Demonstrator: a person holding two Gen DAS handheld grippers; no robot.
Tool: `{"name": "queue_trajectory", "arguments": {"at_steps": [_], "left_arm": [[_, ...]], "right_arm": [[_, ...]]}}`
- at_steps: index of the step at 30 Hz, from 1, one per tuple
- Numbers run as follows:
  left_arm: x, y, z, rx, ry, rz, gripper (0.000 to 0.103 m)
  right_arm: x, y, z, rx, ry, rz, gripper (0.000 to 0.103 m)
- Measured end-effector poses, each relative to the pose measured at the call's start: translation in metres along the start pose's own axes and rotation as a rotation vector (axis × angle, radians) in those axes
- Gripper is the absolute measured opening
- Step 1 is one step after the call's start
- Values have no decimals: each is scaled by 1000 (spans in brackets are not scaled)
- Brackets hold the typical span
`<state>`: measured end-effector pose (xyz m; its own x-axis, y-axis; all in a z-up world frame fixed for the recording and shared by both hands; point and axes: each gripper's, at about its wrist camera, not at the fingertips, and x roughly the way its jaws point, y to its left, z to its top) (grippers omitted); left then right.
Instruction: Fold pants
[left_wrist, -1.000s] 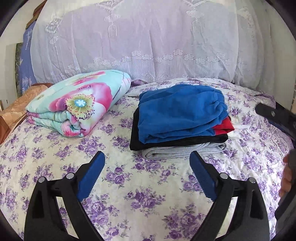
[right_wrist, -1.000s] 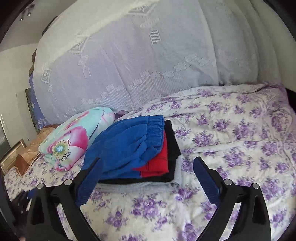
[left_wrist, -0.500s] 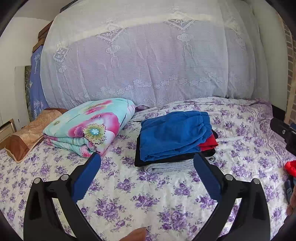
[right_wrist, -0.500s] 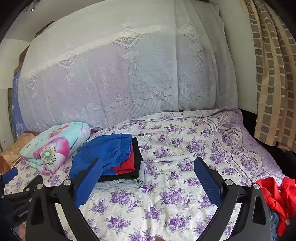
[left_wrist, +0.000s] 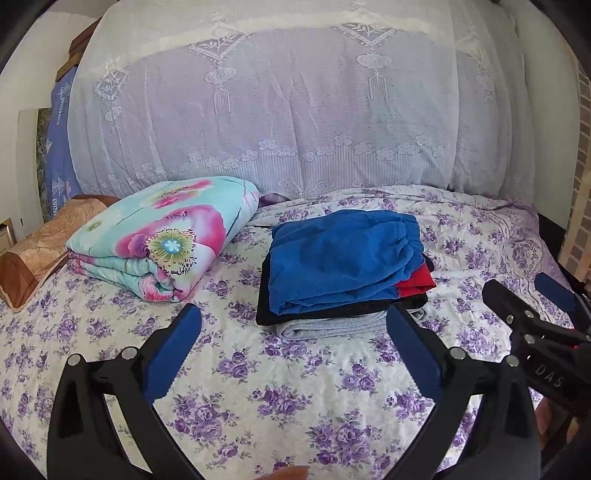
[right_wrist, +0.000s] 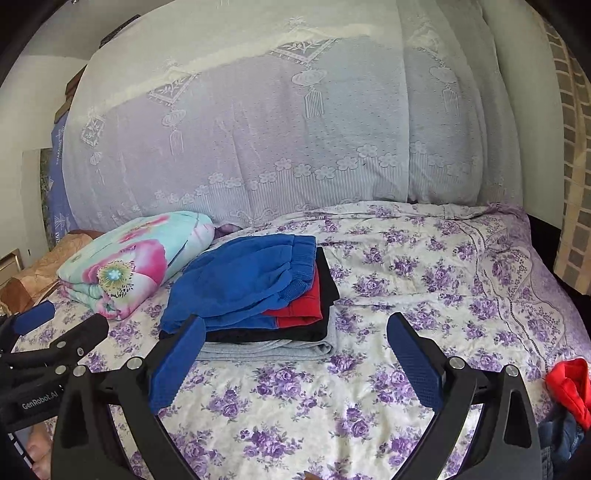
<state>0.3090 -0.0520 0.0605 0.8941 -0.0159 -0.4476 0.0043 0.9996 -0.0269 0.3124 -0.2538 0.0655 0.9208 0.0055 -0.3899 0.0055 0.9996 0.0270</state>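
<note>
Lavender floral bedspread (left_wrist: 295, 387) covers the bed, with a white lace curtain (left_wrist: 295, 110) hanging behind it at 12 o'clock.

1. Stack of folded pants (left_wrist: 343, 269): lies on the bedspread at the centre of the left wrist view and at 10 o'clock of centre in the right wrist view (right_wrist: 255, 291). Layer order, top to bottom: blue, red, black, grey. The blue layer covers most of the stack; the red shows only at the 3 o'clock edge.
2. Folded floral quilt (left_wrist: 162, 236): rests at 9 o'clock of the stack, near it but apart. A brown pillow (left_wrist: 40, 251) lies further out at 9 o'clock.
3. Left tongs (left_wrist: 293, 341): spread wide, holding nothing, above bare bedspread at 6 o'clock of the stack.
4. Right tongs (right_wrist: 295, 349): spread wide, holding nothing; the left blue pad overlaps the stack's near corner in view, contact cannot be confirmed.
5. Loose red garment (right_wrist: 570, 387): lies at the 4 o'clock edge of the right wrist view, above a piece of blue denim (right_wrist: 561, 439).
</note>
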Motion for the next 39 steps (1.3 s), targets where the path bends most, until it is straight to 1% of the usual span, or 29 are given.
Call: {"name": "queue_trajectory", "arguments": {"at_steps": [5,7,13,39], "left_arm": [[-4,-2,0,7,-4,1,98],[-7,-3,0,8,-10,0,98],[-11,-3,1,6,-20,-7,98],[-12,-2,1,-3,-13,-25,98]], "right_arm": [[-3,5,-2,-7,6,20,99],[-6,6,-1,-10,-5,4,99],[-10,7,-1,-10,-10,1,99],[-3,6,-2,-7,11,1,99]]}}
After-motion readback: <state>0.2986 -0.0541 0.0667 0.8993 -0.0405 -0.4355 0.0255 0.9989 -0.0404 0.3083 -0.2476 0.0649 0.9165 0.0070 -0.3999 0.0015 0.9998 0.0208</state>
